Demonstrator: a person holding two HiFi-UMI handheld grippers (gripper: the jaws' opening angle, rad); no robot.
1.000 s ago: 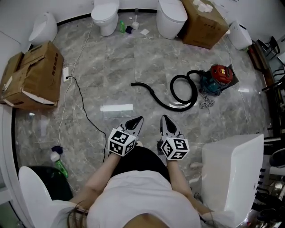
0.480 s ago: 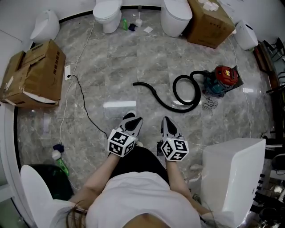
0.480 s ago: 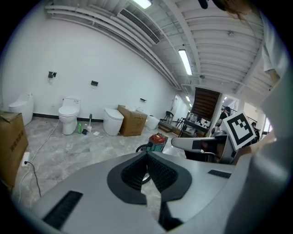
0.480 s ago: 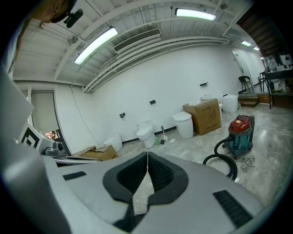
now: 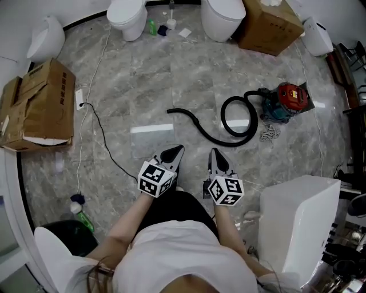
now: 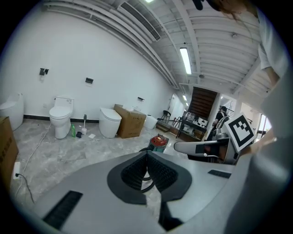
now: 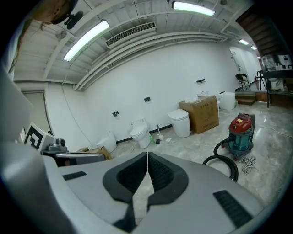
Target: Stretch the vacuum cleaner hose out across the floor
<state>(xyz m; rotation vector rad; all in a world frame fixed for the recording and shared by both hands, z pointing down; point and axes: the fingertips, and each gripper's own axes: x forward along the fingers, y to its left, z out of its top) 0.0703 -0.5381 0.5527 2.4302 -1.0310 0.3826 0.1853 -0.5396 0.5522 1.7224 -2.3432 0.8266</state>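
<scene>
Two closed grippers held over the floor (image 5: 171,74), with the hose lying farther away.

The grey marble floor fills the room. At the near right stands a big white cabinet (image 5: 297,223), at the left an open cardboard box (image 5: 40,109), and at the far wall two toilets (image 5: 127,14) and a second box (image 5: 269,26). The red and teal vacuum (image 5: 286,100) stands at the right. Its black hose (image 5: 229,123) makes one loop just beside it, then runs left in a curve and its free end rests on the bare floor. The left gripper (image 5: 177,150) and the right gripper (image 5: 213,152) are side by side, near the person and apart from the hose. Both have the jaws pressed together with nothing between them. A thin black cable (image 5: 103,137) lies on the floor at the left.
</scene>
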